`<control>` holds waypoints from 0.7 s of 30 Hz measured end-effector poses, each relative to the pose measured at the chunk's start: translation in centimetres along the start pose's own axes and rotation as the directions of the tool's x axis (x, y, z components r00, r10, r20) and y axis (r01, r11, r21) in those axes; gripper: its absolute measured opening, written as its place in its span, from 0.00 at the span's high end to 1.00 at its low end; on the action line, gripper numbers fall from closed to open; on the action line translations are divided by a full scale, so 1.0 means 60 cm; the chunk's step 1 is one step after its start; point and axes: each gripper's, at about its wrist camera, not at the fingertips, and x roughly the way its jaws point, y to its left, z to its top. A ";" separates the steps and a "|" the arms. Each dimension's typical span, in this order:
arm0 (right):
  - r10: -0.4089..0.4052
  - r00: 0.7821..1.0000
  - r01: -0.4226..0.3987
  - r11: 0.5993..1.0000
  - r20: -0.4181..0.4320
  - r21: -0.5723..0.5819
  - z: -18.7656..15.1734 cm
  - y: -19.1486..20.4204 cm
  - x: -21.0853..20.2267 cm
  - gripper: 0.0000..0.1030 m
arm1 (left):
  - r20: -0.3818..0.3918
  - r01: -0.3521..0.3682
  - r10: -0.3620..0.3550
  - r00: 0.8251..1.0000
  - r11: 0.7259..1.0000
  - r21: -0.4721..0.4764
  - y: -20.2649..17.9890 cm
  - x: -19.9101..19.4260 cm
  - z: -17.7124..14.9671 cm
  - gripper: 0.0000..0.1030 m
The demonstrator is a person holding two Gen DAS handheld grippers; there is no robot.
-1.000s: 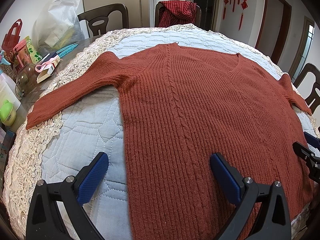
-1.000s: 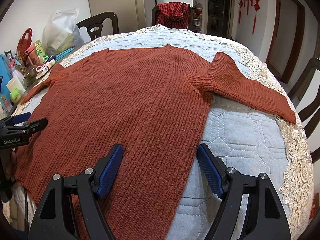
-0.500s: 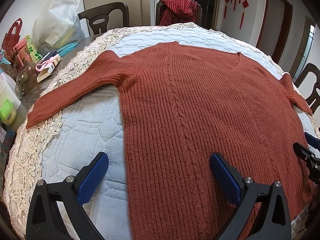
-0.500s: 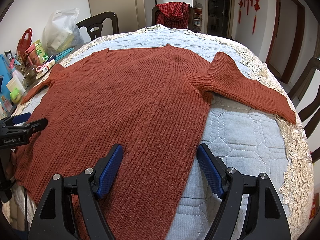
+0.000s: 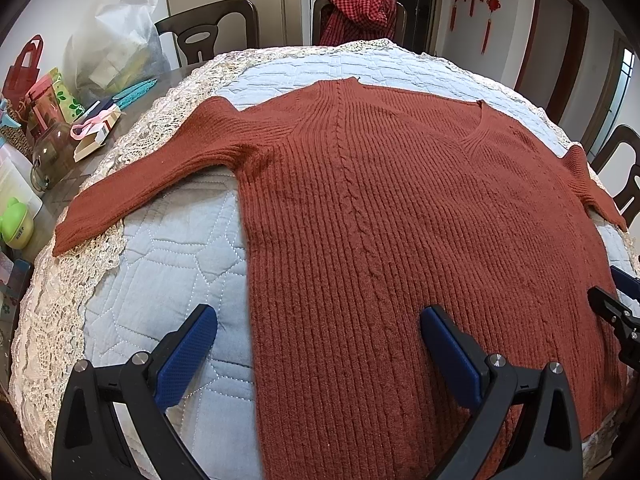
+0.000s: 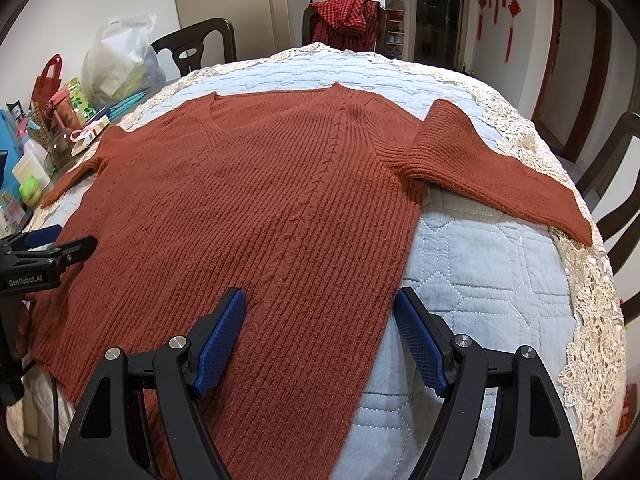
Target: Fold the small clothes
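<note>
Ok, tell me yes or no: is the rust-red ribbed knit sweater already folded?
No, the rust-red ribbed knit sweater lies flat on the pale blue quilted cover with both sleeves spread outward.

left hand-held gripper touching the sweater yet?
Cannot tell. The left wrist view shows the left hand-held gripper open over the sweater edge, but not whether its fingertips rest on the knit.

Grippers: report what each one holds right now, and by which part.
Nothing is held. The left gripper and right gripper both have their jaws open above the rust-red ribbed knit sweater, which lies flat.
</note>
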 end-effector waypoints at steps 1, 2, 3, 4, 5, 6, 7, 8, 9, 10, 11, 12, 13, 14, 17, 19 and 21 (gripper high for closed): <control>0.001 1.000 -0.001 1.000 -0.001 0.000 0.000 0.000 0.000 0.26 | 0.002 0.001 -0.001 1.000 1.000 -0.002 0.000 0.000 -0.001 0.00; 0.002 1.000 -0.002 1.000 -0.002 0.000 0.001 -0.001 0.001 0.26 | 0.005 0.000 0.000 1.000 1.000 -0.001 -0.001 -0.001 -0.003 0.00; 0.002 1.000 -0.002 1.000 -0.003 -0.001 0.001 -0.001 0.001 0.26 | 0.007 0.000 0.000 1.000 1.000 -0.001 -0.002 -0.002 -0.004 0.00; 0.002 1.000 -0.002 1.000 -0.003 -0.003 0.001 -0.001 0.002 0.26 | 0.007 0.001 -0.001 1.000 1.000 -0.002 -0.001 -0.002 -0.005 0.00; 0.002 1.000 -0.002 1.000 -0.002 -0.005 0.001 -0.001 0.002 0.26 | 0.008 0.001 -0.001 1.000 1.000 -0.002 -0.001 -0.002 -0.005 0.00; 0.002 1.000 -0.002 1.000 0.001 -0.007 0.000 0.000 0.002 0.26 | 0.007 0.000 0.000 1.000 1.000 -0.001 -0.003 -0.002 -0.005 0.00; 0.002 1.000 -0.002 1.000 0.003 -0.008 0.000 0.000 0.002 0.26 | 0.007 0.001 -0.001 1.000 1.000 -0.001 -0.002 -0.002 -0.006 0.00; 0.002 1.000 -0.002 1.000 0.004 -0.009 -0.001 0.000 0.002 0.26 | 0.007 0.001 -0.001 1.000 1.000 -0.001 -0.003 -0.002 -0.006 0.00; 0.002 1.000 -0.002 1.000 0.006 -0.008 -0.001 0.000 0.002 0.26 | 0.005 0.000 0.000 1.000 1.000 0.000 -0.003 -0.002 -0.006 0.00; 0.002 1.000 -0.002 1.000 0.005 -0.007 -0.001 0.000 0.002 0.26 | 0.003 0.000 0.000 1.000 1.000 0.000 -0.003 -0.002 -0.006 0.00; 0.001 1.000 -0.001 1.000 0.005 -0.007 -0.001 0.000 0.002 0.26 | 0.001 0.000 0.000 1.000 1.000 0.000 -0.003 -0.002 -0.006 0.00; 0.000 1.000 0.000 1.000 0.004 -0.008 -0.001 0.001 0.002 0.26 | -0.002 -0.001 0.001 1.000 1.000 -0.001 -0.003 -0.002 -0.006 0.00; 0.000 1.000 0.000 1.000 0.003 -0.008 0.000 0.001 0.002 0.26 | -0.003 -0.001 0.001 1.000 1.000 -0.001 -0.003 -0.002 -0.006 0.00; 0.000 1.000 0.000 1.000 0.001 -0.007 0.000 0.000 0.001 0.26 | -0.004 -0.001 0.001 1.000 1.000 -0.002 -0.003 -0.002 -0.004 0.00; -0.002 1.000 0.002 1.000 -0.002 -0.007 0.002 0.000 0.002 0.26 | 0.001 -0.001 0.001 1.000 1.000 0.000 -0.003 -0.002 -0.004 0.00; -0.004 1.000 0.004 1.000 -0.005 -0.005 0.002 0.000 0.002 0.26 | 0.004 0.001 -0.001 1.000 1.000 0.003 -0.004 -0.003 -0.005 0.00; -0.005 1.000 0.005 1.000 -0.009 -0.001 0.004 0.001 0.002 0.26 | 0.006 0.004 -0.004 1.000 1.000 0.006 -0.003 -0.004 -0.005 0.00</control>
